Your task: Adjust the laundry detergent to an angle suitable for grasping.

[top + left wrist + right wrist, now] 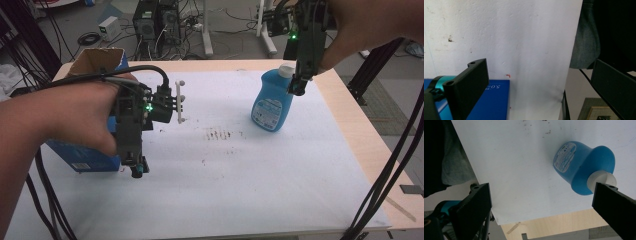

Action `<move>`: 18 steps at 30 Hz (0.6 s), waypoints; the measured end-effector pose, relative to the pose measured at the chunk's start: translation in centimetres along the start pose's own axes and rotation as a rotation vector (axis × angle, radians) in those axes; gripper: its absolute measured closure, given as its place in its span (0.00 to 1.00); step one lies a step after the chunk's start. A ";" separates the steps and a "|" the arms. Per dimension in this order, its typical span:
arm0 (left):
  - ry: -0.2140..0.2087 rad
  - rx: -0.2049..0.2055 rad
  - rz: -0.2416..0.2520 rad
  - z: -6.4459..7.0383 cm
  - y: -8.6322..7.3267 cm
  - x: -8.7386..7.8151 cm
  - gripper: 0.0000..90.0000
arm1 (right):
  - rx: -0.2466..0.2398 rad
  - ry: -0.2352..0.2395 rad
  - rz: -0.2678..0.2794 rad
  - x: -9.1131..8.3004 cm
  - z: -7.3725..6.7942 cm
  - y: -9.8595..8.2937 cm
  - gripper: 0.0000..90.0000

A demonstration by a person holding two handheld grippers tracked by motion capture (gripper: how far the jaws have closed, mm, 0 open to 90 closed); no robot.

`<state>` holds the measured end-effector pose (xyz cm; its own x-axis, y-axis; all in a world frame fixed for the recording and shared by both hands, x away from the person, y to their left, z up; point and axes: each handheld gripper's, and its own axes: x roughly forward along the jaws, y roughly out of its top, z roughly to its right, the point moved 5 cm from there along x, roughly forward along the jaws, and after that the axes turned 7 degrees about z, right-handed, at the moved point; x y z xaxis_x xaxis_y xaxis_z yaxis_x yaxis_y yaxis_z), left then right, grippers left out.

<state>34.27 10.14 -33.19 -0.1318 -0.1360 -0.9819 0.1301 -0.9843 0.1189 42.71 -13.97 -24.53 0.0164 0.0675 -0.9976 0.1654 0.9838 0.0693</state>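
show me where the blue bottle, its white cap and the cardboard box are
blue bottle (270,107), high view, on its label.
white cap (602,180), right gripper view, on the cap's top.
cardboard box (95,60), high view, on its open brown flap.

open cardboard box (98,59) at table's (350,125) far left corner; computer towers (157,22) behind.

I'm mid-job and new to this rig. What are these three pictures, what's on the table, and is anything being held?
A person holds a hand-operated gripper in each hand. The high view looks down on the white-covered table; the other two look along each gripper's own black fingers. The left gripper hovers open by the blue cardboard box, and holds nothing. The right gripper hangs open beside the white cap of the standing blue bottle; its fingers haven't closed on it.
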 end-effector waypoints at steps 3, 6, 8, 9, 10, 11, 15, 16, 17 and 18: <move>0.000 -0.006 -0.004 -0.2 0.3 -0.2 0.02 | -0.003 0.003 0.007 0.0 0.1 -0.1 0.02; 0.006 0.000 -0.006 -0.5 0.6 -0.3 0.02 | -0.006 0.003 0.007 -0.1 0.3 -0.4 0.02; 0.008 -0.001 -0.005 -0.5 0.7 -0.3 0.02 | -0.005 -0.002 0.006 -0.1 0.3 -0.6 0.02; 0.007 -0.005 -0.007 -0.4 0.8 -0.3 0.02 | -0.007 -0.004 0.008 -0.1 0.4 -0.6 0.02; 0.010 -0.008 -0.008 -0.4 0.8 -0.2 0.02 | -0.004 -0.004 0.012 -0.1 0.4 -0.7 0.02; 0.010 -0.008 -0.008 -0.4 0.8 -0.2 0.02 | -0.004 -0.004 0.012 -0.1 0.4 -0.7 0.02; 0.013 -0.011 -0.014 -0.3 0.9 -0.2 0.02 | 0.001 -0.004 0.016 -0.1 0.3 -1.1 0.02; 0.016 -0.013 -0.017 -0.3 0.9 -0.3 0.02 | 0.002 -0.004 0.017 -0.1 0.2 -1.2 0.02; 0.017 -0.013 -0.016 -0.3 0.9 -0.3 0.02 | 0.001 -0.005 0.019 -0.2 0.2 -1.3 0.02; 0.020 -0.013 -0.016 -0.3 0.9 -0.4 0.02 | 0.000 -0.004 0.027 -0.2 0.0 -1.3 0.02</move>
<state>34.70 9.35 -32.76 -0.1141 -0.1181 -0.9864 0.1412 -0.9848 0.1016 42.54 -15.26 -24.41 0.0243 0.0931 -0.9954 0.1648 0.9817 0.0958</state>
